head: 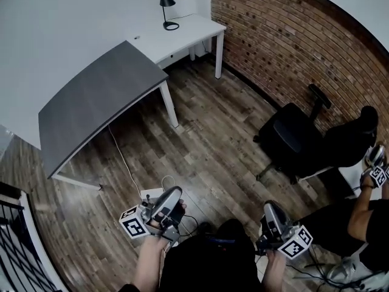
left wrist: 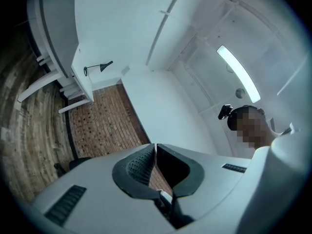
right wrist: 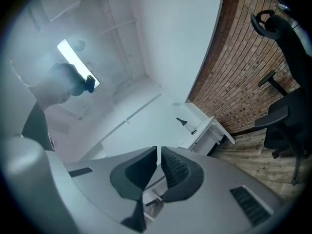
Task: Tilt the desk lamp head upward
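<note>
A black desk lamp (head: 165, 3) with a cone head and ring base stands on the white desk (head: 194, 32) in the far corner, beside the brick wall. It shows small in the left gripper view as the lamp (left wrist: 99, 67) and in the right gripper view as the lamp (right wrist: 185, 124). My left gripper (head: 174, 193) and right gripper (head: 270, 208) are held near my body, far from the lamp. The left gripper (left wrist: 155, 148) is shut with nothing between its pads. The right gripper (right wrist: 159, 151) is likewise shut and empty.
A grey desk (head: 97, 102) joins the white one at the left. A black office chair (head: 292, 137) stands by the brick wall (head: 292, 35). A seated person (head: 358, 215) with a gripper is at the right. Cables (head: 124, 160) lie on the wood floor.
</note>
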### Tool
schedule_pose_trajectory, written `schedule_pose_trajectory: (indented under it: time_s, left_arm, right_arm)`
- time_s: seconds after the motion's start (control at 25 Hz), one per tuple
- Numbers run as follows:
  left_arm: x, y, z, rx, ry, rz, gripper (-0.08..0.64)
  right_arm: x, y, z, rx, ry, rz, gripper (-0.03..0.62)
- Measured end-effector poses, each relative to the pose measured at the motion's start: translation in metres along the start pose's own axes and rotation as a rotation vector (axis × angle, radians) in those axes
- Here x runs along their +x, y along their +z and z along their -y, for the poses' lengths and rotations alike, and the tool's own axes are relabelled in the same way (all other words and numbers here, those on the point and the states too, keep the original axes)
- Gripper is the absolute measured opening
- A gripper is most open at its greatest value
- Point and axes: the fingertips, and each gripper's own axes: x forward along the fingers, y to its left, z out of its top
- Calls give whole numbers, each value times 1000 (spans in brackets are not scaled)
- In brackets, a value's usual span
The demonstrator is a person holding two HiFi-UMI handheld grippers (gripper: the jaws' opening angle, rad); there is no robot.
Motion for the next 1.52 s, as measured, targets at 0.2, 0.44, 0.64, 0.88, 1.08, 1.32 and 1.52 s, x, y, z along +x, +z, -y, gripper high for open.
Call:
schedule_pose_trajectory:
  time_s: [0.2,0.44,0.64,0.88,1.08,1.32,1.52]
  left_arm:
    - [27,14,-40,24,74,65,14]
    - [111,45,-60,132,129,78,15]
    - [166,49,-70,184,172,52,15]
    - [199,49,-93,186,220,33,17]
    - [213,66,-122,151,224,49,17]
    - [243,102,-179,90,191,53,17]
    - [264,168,-219,90,149,76,17]
  right_arm:
    - [52,24,53,23,67,-44,15]
    - [123,91,110,19,161,-80,15]
    - [147,135,139,11,215,-92,15]
    - [162,148,178,86,214,-82,15]
    - [184,146,192,96,195,-122,15]
    - [232,157,225,69,140,-137,17]
    - [311,162,232,59,145,-158,15]
